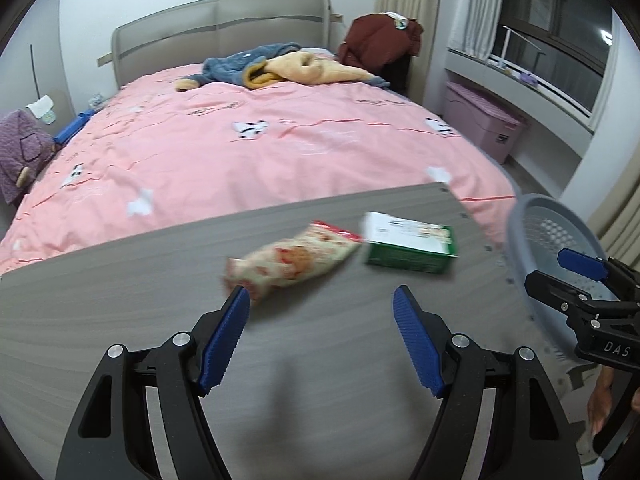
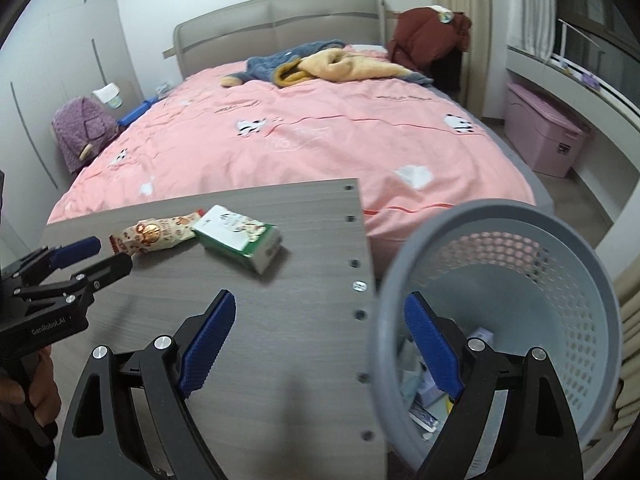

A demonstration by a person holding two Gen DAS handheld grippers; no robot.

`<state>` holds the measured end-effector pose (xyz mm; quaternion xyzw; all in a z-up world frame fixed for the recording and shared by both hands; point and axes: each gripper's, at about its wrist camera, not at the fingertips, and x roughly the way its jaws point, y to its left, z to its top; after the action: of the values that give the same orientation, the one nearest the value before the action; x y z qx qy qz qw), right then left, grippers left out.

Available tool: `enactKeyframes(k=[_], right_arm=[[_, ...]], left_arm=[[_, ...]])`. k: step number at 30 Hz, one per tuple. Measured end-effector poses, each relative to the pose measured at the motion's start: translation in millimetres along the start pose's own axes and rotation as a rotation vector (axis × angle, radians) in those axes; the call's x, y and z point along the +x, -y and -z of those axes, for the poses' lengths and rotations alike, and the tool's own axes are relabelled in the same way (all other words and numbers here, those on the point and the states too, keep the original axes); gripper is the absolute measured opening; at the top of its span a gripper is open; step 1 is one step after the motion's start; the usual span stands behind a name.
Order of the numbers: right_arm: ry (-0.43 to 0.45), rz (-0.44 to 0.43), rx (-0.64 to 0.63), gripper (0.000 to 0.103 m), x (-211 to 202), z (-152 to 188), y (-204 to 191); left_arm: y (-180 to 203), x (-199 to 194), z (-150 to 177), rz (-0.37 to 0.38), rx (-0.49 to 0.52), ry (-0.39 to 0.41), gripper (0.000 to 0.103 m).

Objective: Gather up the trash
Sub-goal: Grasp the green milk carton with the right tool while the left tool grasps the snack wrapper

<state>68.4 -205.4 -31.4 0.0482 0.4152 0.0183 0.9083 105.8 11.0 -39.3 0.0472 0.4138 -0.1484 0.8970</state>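
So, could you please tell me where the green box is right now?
The green box lies on the grey table near its far edge, touching the snack packet on its left, with the basket off to the right.

You worked under flat, fairly dim indoor light with a cool cast; the window was dark, with one small bright glint on the glass. Your grippers threw only soft, faint shadows on the grey board. Motion blur smeared the snack wrapper and green box in your left view; the right view was sharper. Both fisheye frames bent straight lines and went black at the corners.
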Motion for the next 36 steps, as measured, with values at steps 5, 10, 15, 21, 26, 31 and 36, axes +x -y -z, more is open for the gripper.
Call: enactKeyframes(k=[5,10,15,21,26,31,36], right_arm=[[-0.025,-0.045,-0.060,0.084,22,-14,-24],[-0.059,-0.061,-0.134,0.087,46,-29,-40],[-0.091,-0.088,-0.193,0.089,66,-42,-49],[-0.137,-0.113,-0.270,0.090,89,-51,-56],[-0.168,-0.124,-0.315,0.090,103,-56,-64],[-0.187,-0.139,-0.337,0.085,110,-57,-69],[-0.209,-0.140,-0.343,0.077,116,-56,-69]], left_arm=[[-24,7,-7,-0.022,-0.001,-0.005,0.071],[-36,16,-13,-0.014,0.004,-0.019,0.071],[-41,22,-16,-0.007,0.003,-0.028,0.071],[-43,27,-22,0.004,0.007,-0.031,0.071],[-45,27,-25,0.006,-0.001,-0.022,0.071],[-46,27,-27,0.005,-0.005,-0.017,0.071],[-48,24,-27,0.002,-0.009,-0.011,0.071]])
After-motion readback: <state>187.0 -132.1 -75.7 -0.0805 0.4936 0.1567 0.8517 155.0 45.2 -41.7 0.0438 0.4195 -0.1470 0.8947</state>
